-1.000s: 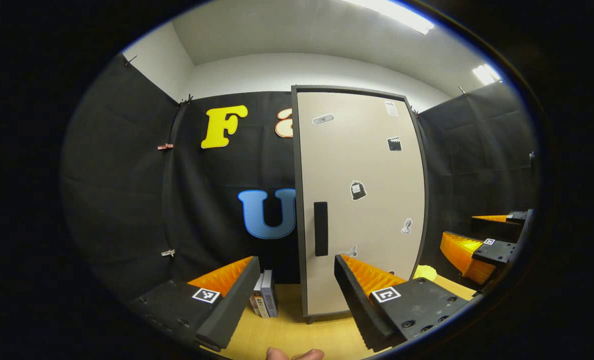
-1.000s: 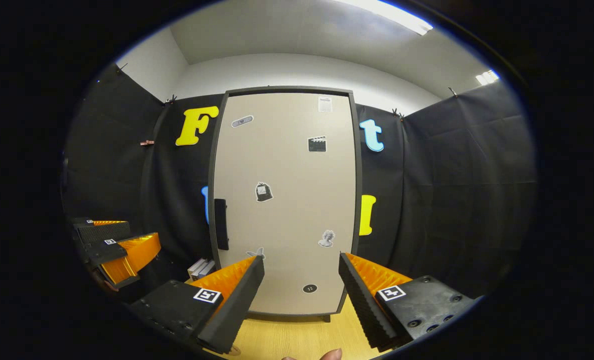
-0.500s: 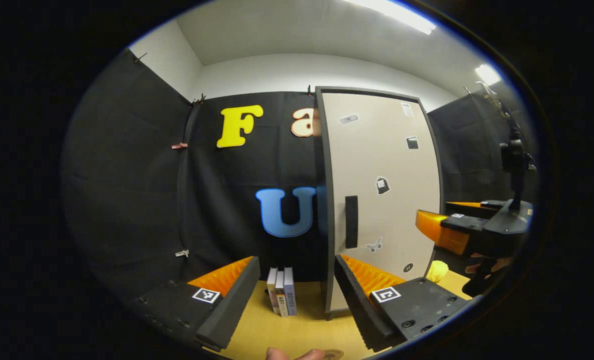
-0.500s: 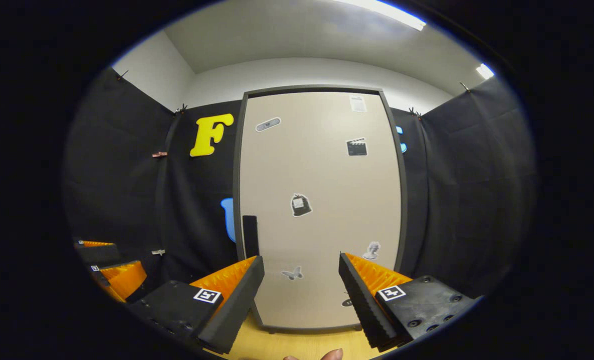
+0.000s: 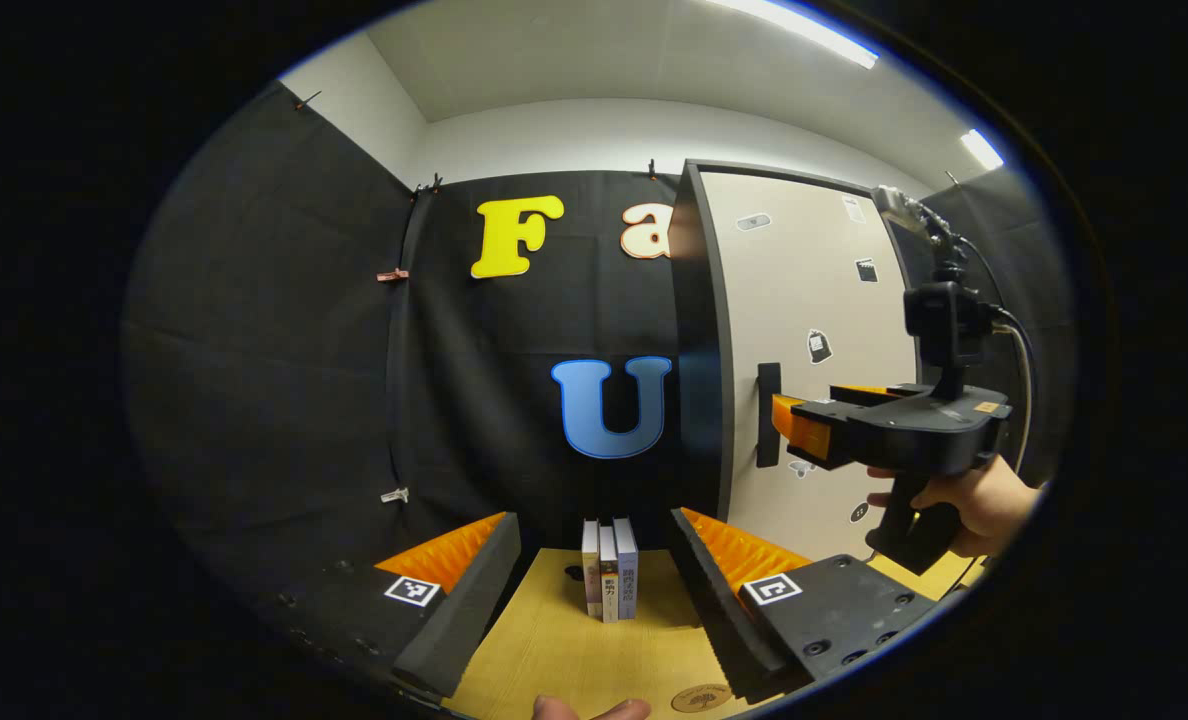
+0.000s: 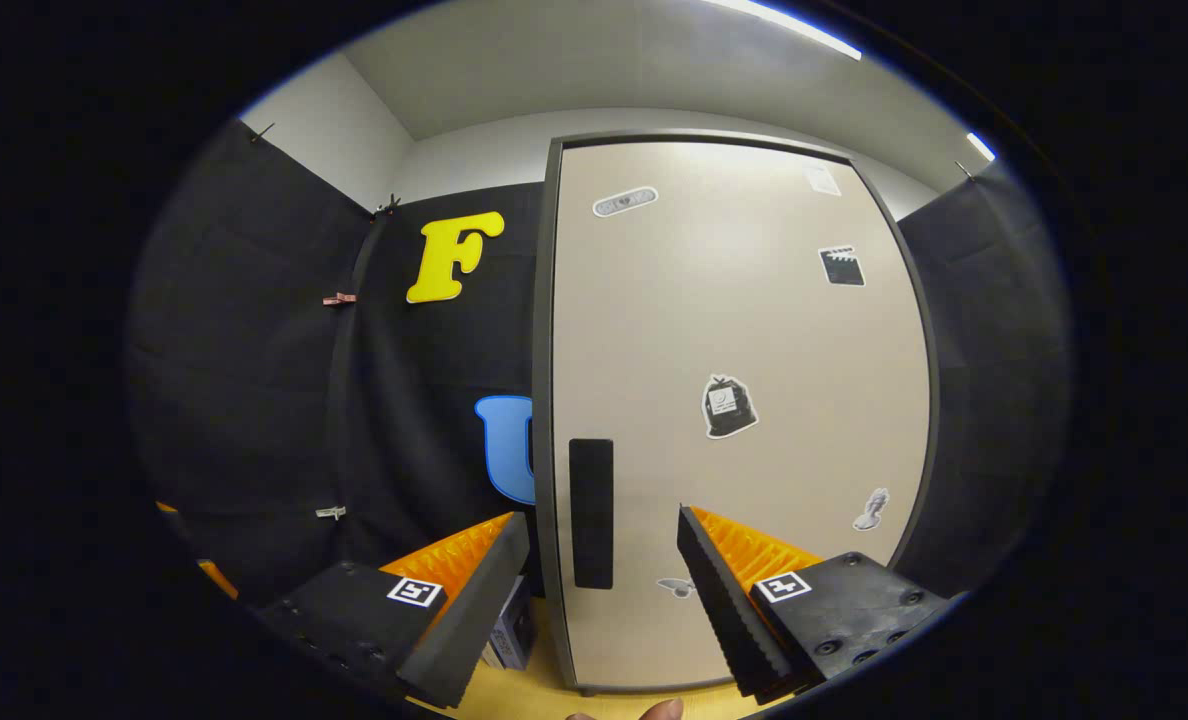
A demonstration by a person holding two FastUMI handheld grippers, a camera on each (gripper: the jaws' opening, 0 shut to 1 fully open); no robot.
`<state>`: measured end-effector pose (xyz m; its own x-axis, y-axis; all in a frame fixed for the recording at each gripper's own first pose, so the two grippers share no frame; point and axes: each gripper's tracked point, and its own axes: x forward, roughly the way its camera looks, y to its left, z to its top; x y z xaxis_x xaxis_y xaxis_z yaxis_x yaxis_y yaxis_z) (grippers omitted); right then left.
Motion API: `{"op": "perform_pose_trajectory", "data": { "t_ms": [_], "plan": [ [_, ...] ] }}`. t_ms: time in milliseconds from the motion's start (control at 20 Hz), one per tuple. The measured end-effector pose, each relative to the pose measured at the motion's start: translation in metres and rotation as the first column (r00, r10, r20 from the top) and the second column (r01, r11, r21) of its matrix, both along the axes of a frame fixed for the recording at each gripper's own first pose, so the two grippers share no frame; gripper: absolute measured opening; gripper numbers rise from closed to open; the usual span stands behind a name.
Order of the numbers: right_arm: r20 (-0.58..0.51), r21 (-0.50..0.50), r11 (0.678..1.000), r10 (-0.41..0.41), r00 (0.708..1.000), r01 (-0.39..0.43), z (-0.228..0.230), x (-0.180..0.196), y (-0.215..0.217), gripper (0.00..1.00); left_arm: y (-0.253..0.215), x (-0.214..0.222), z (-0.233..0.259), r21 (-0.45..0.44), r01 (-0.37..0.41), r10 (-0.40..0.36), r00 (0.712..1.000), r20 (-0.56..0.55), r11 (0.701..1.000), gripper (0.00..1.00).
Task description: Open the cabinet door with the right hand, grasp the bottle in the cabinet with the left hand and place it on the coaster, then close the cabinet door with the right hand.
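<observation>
The tall cabinet's beige door (image 6: 734, 330) is closed and hides the inside; stickers dot its face. Its black vertical handle (image 6: 591, 512) stands near the door's left edge. My right gripper (image 6: 604, 555) is open, close in front of the door, with the handle seen between its fingers a little ahead. In the left gripper view a hand holds that right gripper (image 5: 804, 415) with its tips right beside the handle (image 5: 768, 415); contact cannot be told. My left gripper (image 5: 594, 560) is open and holds nothing, low over the wooden table (image 5: 554, 650). A round coaster (image 5: 701, 697) lies near its right finger.
Three upright books (image 5: 609, 580) stand on the table just left of the cabinet (image 5: 699, 330), ahead of my left gripper. Black cloth walls close the booth behind and on both sides. The books' edge (image 6: 509, 630) shows low by the right gripper's left finger.
The right gripper has moved in close to the door and toward its handle. The left gripper has turned left, so the cabinet sits further right in its view and the coaster appears.
</observation>
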<state>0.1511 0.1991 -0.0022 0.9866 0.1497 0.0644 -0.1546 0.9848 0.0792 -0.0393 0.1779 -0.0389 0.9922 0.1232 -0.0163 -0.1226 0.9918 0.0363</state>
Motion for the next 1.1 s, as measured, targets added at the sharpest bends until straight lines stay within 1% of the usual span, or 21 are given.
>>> {"op": "perform_pose_trajectory", "data": {
  "t_ms": [200, 300, 350, 400, 450, 550, 600, 650, 700, 750, 800, 850, 950, 1100],
  "plan": [
    [-0.048, -0.003, 1.000, -0.020, 0.999, 0.020, -0.017, 0.035, 0.009, 0.97, 0.014, -0.003, -0.007, -0.003, -0.020, 0.020, 1.000, -0.012, 1.000, 0.95],
    [-0.047, -0.005, 1.000, -0.025, 0.999, 0.025, -0.019, 0.047, 0.012, 0.92, 0.017, -0.006, -0.007, -0.004, -0.029, 0.029, 1.000, -0.009, 1.000, 0.95],
    [-0.045, -0.004, 1.000, -0.030, 0.999, 0.030, -0.019, 0.054, 0.013, 0.72, 0.018, -0.007, -0.007, -0.008, -0.032, 0.032, 0.999, -0.011, 0.999, 0.95],
    [-0.048, 0.001, 0.999, -0.040, 0.998, 0.041, -0.019, 0.058, 0.013, 0.64, 0.017, -0.007, -0.008, -0.009, -0.033, 0.033, 0.999, -0.015, 0.999, 0.95],
    [-0.050, 0.014, 0.999, -0.039, 0.998, 0.040, -0.018, 0.064, 0.016, 0.52, 0.016, -0.007, -0.009, -0.009, -0.034, 0.034, 0.999, -0.018, 0.999, 0.95],
    [-0.067, 0.055, 0.997, -0.043, 0.997, 0.046, -0.020, 0.070, 0.017, 0.44, 0.017, -0.009, -0.013, -0.005, -0.042, 0.042, 0.999, -0.027, 0.999, 0.95],
    [-0.070, 0.067, 0.996, -0.047, 0.996, 0.052, -0.014, 0.068, 0.012, 0.45, 0.017, -0.010, -0.012, -0.005, -0.044, 0.044, 0.999, -0.031, 0.999, 0.95],
    [-0.070, 0.067, 0.996, -0.054, 0.996, 0.059, -0.020, 0.071, 0.015, 0.37, 0.015, -0.011, -0.013, -0.005, -0.047, 0.047, 0.998, -0.033, 0.999, 0.95],
    [-0.063, 0.051, 0.997, -0.057, 0.996, 0.060, -0.021, 0.072, 0.014, 0.37, 0.014, -0.013, -0.013, -0.005, -0.049, 0.049, 0.998, -0.035, 0.999, 0.95],
    [-0.051, 0.033, 0.998, -0.057, 0.997, 0.059, -0.019, 0.071, 0.014, 0.28, 0.013, -0.013, -0.012, -0.005, -0.049, 0.049, 0.998, -0.036, 0.999, 0.95],
    [-0.054, 0.015, 0.999, -0.050, 0.997, 0.051, -0.020, 0.068, 0.014, 0.28, 0.010, -0.014, -0.010, -0.005, -0.049, 0.049, 0.998, -0.034, 0.999, 0.95],
    [-0.065, 0.019, 0.999, -0.036, 0.997, 0.037, -0.020, 0.070, 0.015, 0.22, 0.008, -0.015, -0.007, -0.005, -0.048, 0.048, 0.998, -0.033, 0.999, 0.95],
    [-0.092, 0.032, 0.999, -0.001, 0.996, 0.004, -0.019, 0.065, 0.015, 0.21, 0.002, -0.017, -0.003, -0.009, -0.044, 0.044, 0.999, -0.025, 0.999, 0.95],
    [-0.094, 0.022, 0.999, 0.045, 0.995, -0.043, -0.014, 0.044, 0.018, 0.21, -0.011, -0.014, 0.006, 0.000, -0.027, 0.027, 1.000, -0.009, 1.000, 0.95]
  ]
}}
